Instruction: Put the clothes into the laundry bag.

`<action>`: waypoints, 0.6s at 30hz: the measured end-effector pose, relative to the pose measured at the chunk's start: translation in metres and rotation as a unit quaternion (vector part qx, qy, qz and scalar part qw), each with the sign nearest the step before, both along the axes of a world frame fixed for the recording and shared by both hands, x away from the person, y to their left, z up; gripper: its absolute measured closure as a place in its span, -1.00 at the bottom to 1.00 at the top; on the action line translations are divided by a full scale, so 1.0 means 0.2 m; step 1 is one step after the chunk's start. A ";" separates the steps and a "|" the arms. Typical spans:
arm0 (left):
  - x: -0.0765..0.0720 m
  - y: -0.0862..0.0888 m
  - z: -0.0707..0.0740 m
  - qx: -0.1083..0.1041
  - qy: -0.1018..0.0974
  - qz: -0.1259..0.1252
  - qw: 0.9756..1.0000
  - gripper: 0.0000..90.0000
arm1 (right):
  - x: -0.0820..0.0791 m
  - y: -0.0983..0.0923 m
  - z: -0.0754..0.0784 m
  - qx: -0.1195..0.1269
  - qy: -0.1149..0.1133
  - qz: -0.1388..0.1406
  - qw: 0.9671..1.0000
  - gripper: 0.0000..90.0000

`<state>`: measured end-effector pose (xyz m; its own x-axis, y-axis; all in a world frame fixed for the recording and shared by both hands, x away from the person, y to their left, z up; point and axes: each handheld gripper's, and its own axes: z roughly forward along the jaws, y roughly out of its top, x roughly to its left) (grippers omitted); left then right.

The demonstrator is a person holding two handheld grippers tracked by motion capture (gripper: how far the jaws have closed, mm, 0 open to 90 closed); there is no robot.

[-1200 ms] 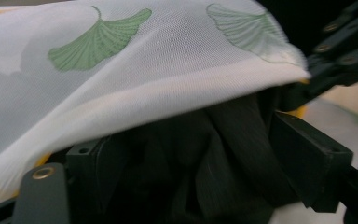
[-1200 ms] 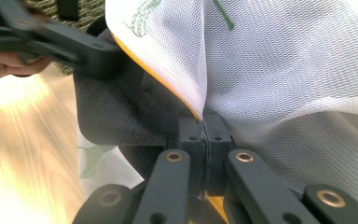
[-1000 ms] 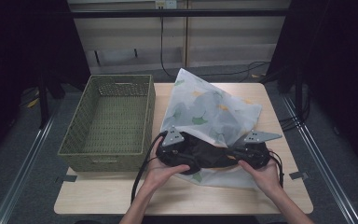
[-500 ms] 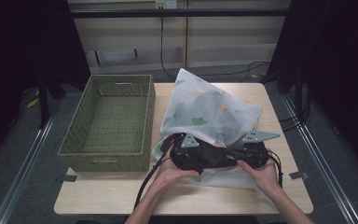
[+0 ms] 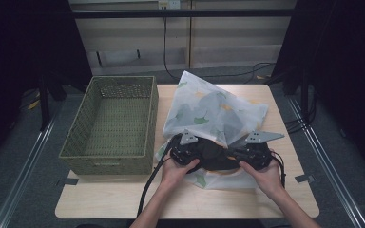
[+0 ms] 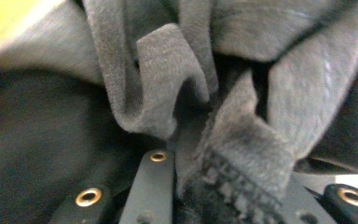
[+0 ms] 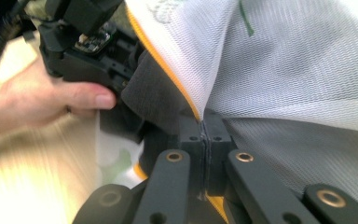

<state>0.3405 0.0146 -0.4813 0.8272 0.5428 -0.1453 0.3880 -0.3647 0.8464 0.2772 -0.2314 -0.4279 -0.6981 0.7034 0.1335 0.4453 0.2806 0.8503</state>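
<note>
From the high view, a dark grey garment [image 5: 216, 156] sits at the mouth of a white mesh laundry bag [image 5: 214, 109] on the table [image 5: 123, 199], beside an empty wicker basket [image 5: 111, 123]; I judge it only partly inside. In the left gripper view, the left gripper [image 6: 191, 186] has just been closing and pinches a fuzzy grey fold. In the right gripper view, the right gripper [image 7: 204, 135] clamps the bag's orange-trimmed edge.

- I read this as a lab or recording bay, not a home.
- My small wooden surface [image 5: 123, 202] stands alone, with tape marks [image 5: 304, 178] at its edges.
- Metal floor rails [image 5: 21, 180] flank it, loose cables [image 5: 247, 71] trail behind, and dark curtains [image 5: 24, 38] close both sides.
</note>
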 end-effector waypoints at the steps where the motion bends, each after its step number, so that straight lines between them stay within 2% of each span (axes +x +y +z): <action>1: -0.01 -0.01 0.02 -0.024 -0.004 -0.001 1.000 0.78 | 0.00 0.00 0.00 0.000 0.000 0.000 1.000 0.99; 2: -0.02 -0.01 0.05 -0.030 -0.014 0.000 0.999 0.78 | 0.00 0.00 0.02 0.006 -0.005 0.002 1.000 0.99; 4: -0.03 -0.04 0.09 -0.050 -0.011 -0.004 0.999 0.78 | -0.01 0.00 0.07 0.020 -0.016 0.002 1.000 0.99; 6: -0.03 -0.07 0.14 -0.072 -0.023 0.002 0.997 0.79 | -0.03 0.01 0.14 0.036 -0.033 0.002 0.999 0.99; 8: -0.03 -0.08 0.16 -0.075 -0.028 0.010 0.997 0.79 | -0.04 0.00 0.16 0.042 -0.038 0.003 0.998 0.99; 11: 0.00 -0.09 0.23 -0.107 -0.040 0.024 0.993 0.79 | -0.06 -0.01 0.21 0.059 -0.052 0.006 0.997 0.99; 13: 0.00 -0.09 0.29 -0.110 -0.054 0.046 0.991 0.80 | -0.08 -0.02 0.25 0.070 -0.061 0.008 0.996 0.99; 14: 0.01 -0.08 0.33 -0.118 -0.057 0.050 0.990 0.80 | -0.11 -0.03 0.30 0.084 -0.071 0.011 0.994 0.99; 15: 0.02 -0.07 0.36 -0.131 -0.060 0.052 0.988 0.80 | -0.11 -0.03 0.30 0.084 -0.071 0.011 0.994 0.99; 17: 0.03 -0.05 0.43 -0.131 -0.077 0.062 0.987 0.80 | -0.13 -0.04 0.35 0.097 -0.084 0.016 0.992 0.99; 18: 0.02 -0.04 0.47 -0.137 -0.082 0.071 0.985 0.80 | -0.15 -0.05 0.37 0.105 -0.089 0.021 0.990 0.98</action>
